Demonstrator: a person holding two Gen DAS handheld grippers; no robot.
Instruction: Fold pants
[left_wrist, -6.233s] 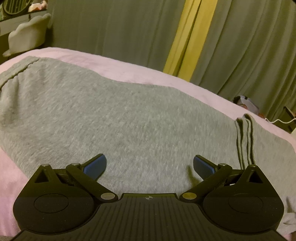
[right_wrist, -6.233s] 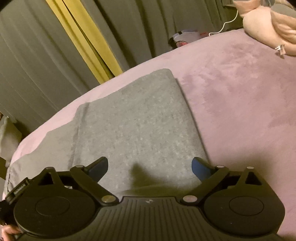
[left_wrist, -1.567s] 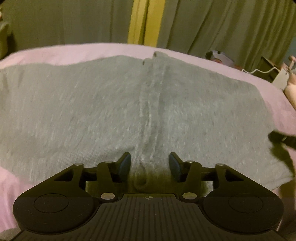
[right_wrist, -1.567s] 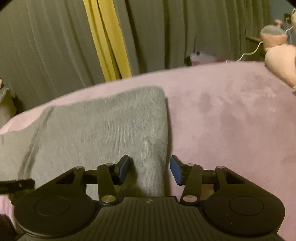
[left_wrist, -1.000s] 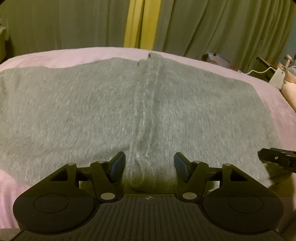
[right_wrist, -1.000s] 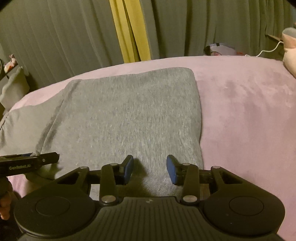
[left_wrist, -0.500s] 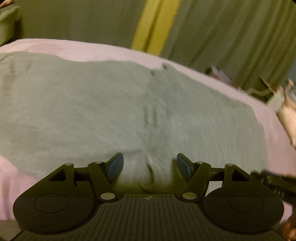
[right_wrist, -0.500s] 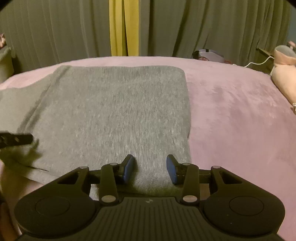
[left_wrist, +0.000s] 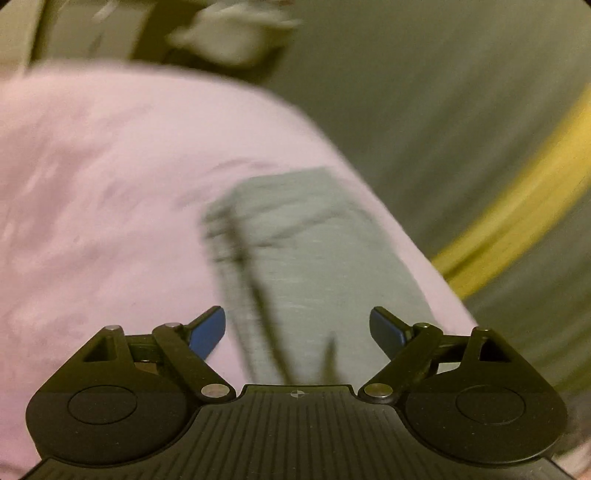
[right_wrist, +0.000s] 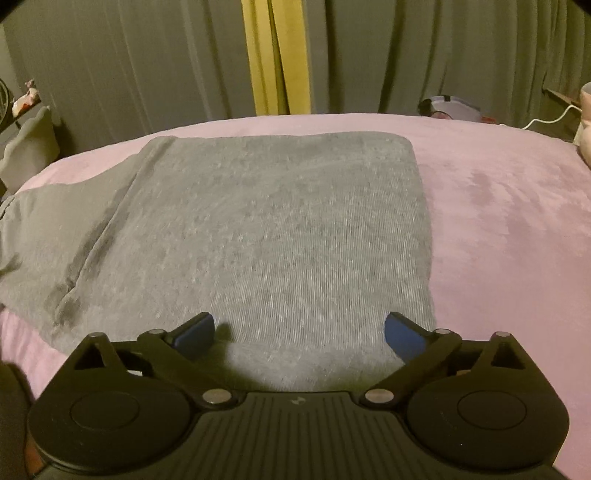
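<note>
Left gripper: its jaws are opening, the blue pads standing well apart with nothing pinched; grey cloth is lying below the gap, and the view is smearing with motion blur.

Pants, left view: a narrow grey stretch is running away from the left gripper across the pink bedcover, with dark creases along its left side; which end of the garment this is cannot be told through the blur.

Right gripper: its jaws are opening too, the pads spread wide above the near edge of the cloth and pressing on nothing.

Pants, right view: they are lying flat on the bedcover as a broad grey panel already folded over, a single thinner layer trailing off to the left past a raised seam.

Handling, as a judgement: the knit is looking soft, light and limp, so it is likely sagging and stretching when lifted by one point, and layers may be sliding apart on the plush cover.

Where to hold, as a judgement: the doubled near edge and its corners are offering the thickest bite; pinching through all layers at two spread points should be keeping the fold square.

Background: olive curtains with a yellow strip are hanging behind the bed.
</note>
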